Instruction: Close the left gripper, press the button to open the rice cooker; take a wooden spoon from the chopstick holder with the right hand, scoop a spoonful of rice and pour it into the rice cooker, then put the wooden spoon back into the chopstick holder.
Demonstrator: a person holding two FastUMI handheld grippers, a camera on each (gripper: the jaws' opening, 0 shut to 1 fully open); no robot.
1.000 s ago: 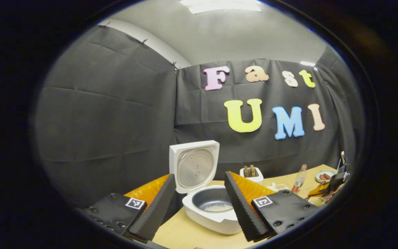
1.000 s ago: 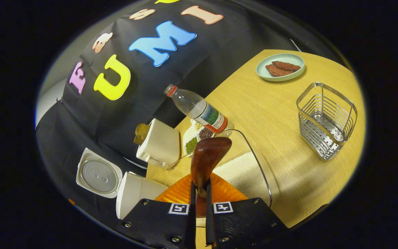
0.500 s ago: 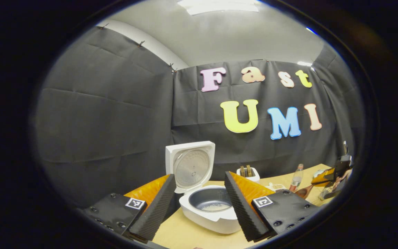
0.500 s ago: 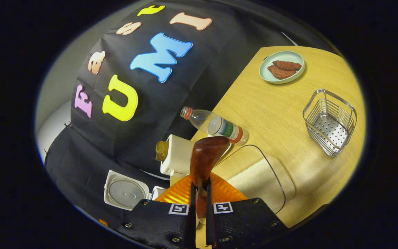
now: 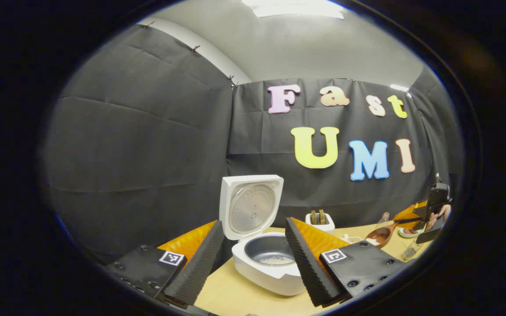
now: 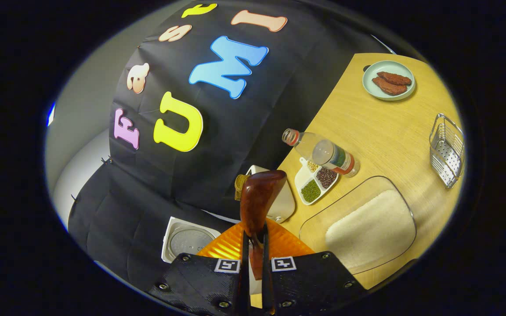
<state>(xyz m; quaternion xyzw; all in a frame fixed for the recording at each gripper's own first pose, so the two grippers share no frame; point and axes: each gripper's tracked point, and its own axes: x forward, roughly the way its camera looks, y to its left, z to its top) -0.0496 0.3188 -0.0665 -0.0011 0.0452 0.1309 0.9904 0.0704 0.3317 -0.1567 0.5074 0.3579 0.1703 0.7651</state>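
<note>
The white rice cooker stands open on the table with its lid upright and a little rice at the bottom of the grey pot. My left gripper hangs open before it, its fingers either side of the cooker and touching nothing. My right gripper is shut on the handle of the dark wooden spoon, held above the table. From here the bowl's contents are hidden. The clear rice tray lies below right. The wire chopstick holder stands at the far right. The right gripper holds the spoon at the far right.
A white toaster with bread, a divided dish of beans and a lying water bottle sit between the cooker's lid and the tray. A green plate of meat is at the table's far end.
My right gripper has lifted the spoon off the rice tray and swung toward the cooker's side; the tray and holder have slid right in its view. The left gripper barely shifted.
</note>
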